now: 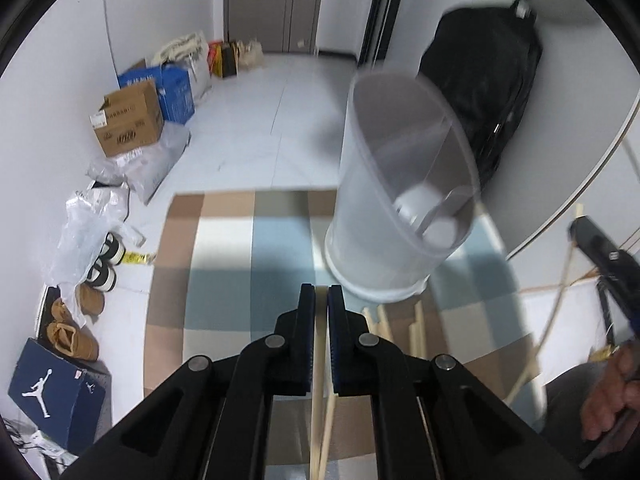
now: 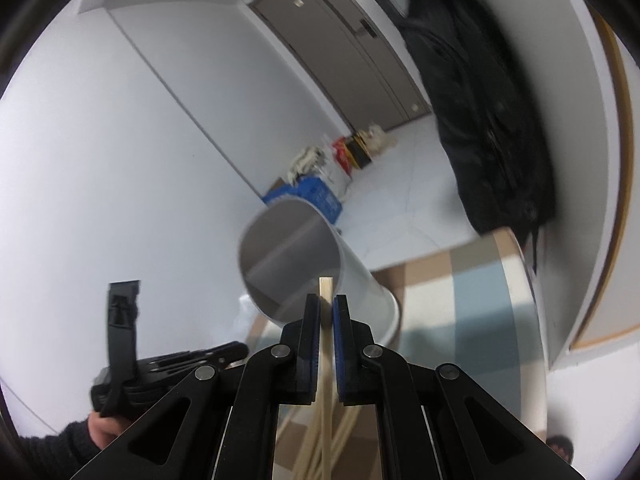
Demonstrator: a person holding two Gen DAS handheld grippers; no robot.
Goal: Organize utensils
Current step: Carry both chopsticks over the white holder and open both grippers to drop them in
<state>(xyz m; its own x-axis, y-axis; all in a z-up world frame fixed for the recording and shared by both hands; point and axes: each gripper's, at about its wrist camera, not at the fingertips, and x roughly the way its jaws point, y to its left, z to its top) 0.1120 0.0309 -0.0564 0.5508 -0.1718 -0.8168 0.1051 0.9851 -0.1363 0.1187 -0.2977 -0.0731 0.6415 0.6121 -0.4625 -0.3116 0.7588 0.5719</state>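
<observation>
While both views are smeared by motion blur, the following can be read.

Landmark: a white plastic cup [image 1: 404, 200], tilted, its base on the checked cloth [image 1: 240, 248] of the counter [image 1: 560, 312].
Left gripper [image 1: 321, 294]: just in front of the cup's base; fingers [image 1: 307, 320] pressed onto a pale wooden chopstick [image 1: 319, 360] that runs back between them.
Right gripper [image 2: 326, 304]: in front of the cup's [image 2: 296, 264] open mouth; fingers [image 2: 341, 332] pinching a second chopstick [image 2: 326, 292], its squared tip standing just past the fingertips.
Loose chopsticks [image 1: 416, 328]: several lie on the cloth just beside the cup's base, toward the right gripper's side; others curve across the bare counter farther that way.
Cup contents: rounded white shapes at the bottom, too blurred to identify.
Hand [image 1: 612, 392]: seen in the left wrist view, well to the right of the cup, gripping a black handle.
Black bag [image 1: 488, 92]: behind the cup, against the wall.
</observation>
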